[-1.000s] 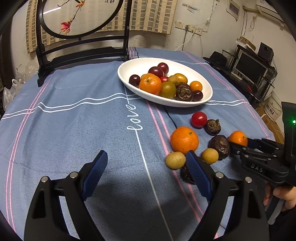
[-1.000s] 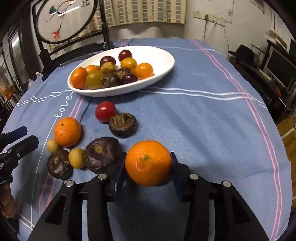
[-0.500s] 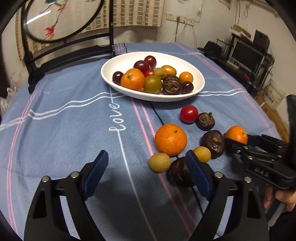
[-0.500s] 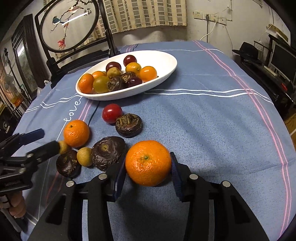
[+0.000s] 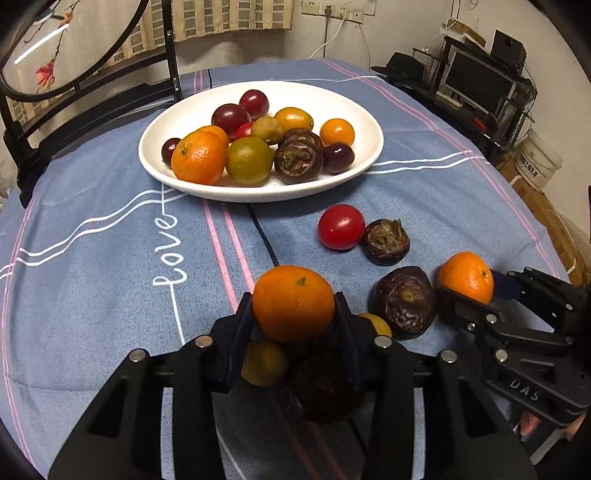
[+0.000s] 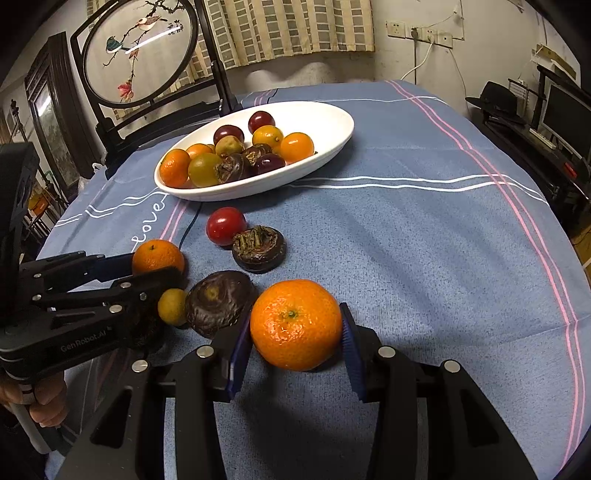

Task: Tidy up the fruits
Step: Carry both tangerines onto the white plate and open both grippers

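Blue woven cloth with pink and white stripes [image 6: 424, 240] covers the tabletop, white "love" lettering [image 5: 170, 254] stitched across it. Behind stands a dark wooden chair [image 6: 122, 136] with a round painted bird-and-blossom panel [image 6: 138, 51]. Striped beige curtain [image 6: 291, 29] hangs on the wall, white sockets [image 6: 417, 31] beside it, a black monitor [image 5: 478, 83] sits off right.

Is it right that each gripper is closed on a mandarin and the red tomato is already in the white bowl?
Not quite. The red tomato lies on the tablecloth before the white bowl, as the right wrist view shows. Left gripper and right gripper do each clamp a mandarin.
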Demonstrator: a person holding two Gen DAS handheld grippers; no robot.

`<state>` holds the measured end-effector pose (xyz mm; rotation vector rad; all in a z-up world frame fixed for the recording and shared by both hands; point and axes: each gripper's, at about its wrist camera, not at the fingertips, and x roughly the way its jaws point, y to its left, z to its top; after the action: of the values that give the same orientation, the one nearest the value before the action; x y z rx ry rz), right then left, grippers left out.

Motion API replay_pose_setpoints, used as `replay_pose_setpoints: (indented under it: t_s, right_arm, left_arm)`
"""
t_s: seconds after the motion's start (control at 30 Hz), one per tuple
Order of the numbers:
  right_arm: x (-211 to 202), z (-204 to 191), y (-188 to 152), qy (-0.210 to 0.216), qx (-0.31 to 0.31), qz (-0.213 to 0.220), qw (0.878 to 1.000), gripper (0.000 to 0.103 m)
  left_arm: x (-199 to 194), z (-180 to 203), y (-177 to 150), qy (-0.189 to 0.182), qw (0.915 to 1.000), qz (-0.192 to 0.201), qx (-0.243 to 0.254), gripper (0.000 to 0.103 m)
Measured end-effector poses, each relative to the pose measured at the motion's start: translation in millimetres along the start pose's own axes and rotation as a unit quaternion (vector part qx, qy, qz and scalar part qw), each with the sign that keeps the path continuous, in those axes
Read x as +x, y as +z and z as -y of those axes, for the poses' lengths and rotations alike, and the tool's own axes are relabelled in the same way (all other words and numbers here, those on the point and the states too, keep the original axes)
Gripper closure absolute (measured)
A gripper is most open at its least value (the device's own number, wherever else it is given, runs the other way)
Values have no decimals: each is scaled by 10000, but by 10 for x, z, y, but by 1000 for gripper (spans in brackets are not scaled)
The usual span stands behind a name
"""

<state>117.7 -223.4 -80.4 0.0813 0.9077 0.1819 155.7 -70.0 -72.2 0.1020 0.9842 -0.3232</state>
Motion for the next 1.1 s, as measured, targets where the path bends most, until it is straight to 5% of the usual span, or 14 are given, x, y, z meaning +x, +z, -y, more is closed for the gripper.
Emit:
replay_pose_setpoints:
  t_s: [0.27,0.53,0.93,1.03,1.1]
  right_arm:
    - [-335,40,127,221,252,794,9963,58]
    - [-354,-220,582,434,-175,939,9945,58]
    - [531,-324,1344,273,-197,659,9973,57]
    - [648,-236,1364,355,158,759,9964,42]
    - [631,-208,1340,407,164,863,9953,39]
  left_arm:
    - [-367,-147,199,-62,9987,488,-153,61]
    - [-411,-298,747,-25,9961,791,-399,61]
    - [116,-563,1287,412,9944,662,-718,60]
    - [110,-596,1253,963,9872,1049,-722,27]
    - [47,-620,1203,1063,9836,1266,-717,23]
